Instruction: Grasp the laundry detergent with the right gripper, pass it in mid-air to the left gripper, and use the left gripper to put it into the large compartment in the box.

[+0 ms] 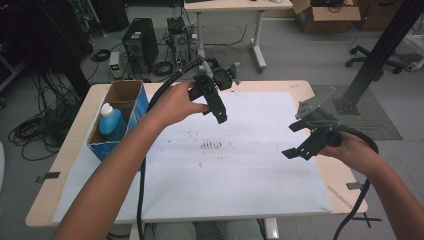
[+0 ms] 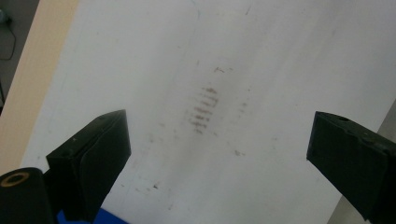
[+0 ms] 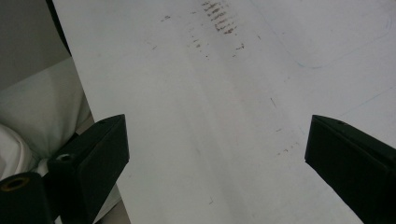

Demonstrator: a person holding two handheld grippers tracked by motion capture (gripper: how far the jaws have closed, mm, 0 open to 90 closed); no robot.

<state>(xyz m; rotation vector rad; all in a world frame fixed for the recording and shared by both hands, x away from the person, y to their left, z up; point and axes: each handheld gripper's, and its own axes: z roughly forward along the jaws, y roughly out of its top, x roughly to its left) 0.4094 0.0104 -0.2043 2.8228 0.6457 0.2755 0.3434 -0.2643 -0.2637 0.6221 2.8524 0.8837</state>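
My desk [image 1: 300, 87] carries a white sheet [image 1: 250, 170] with brown smudges [image 1: 211, 145] at its centre. At nine o'clock, a cardboard box [image 1: 120, 95] holds a blue bottle [image 1: 111, 122]. Left tongs [image 1: 214, 100] and right tongs [image 1: 302, 140] hover spread wide, empty. I risk snagging a cable and tipping the box.

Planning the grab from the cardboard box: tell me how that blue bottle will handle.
The blue bottle stands upright in the cardboard box, so it probably lifts straight out. Its rounded plastic body may slip between hard jaws. Laid down, it would likely roll.
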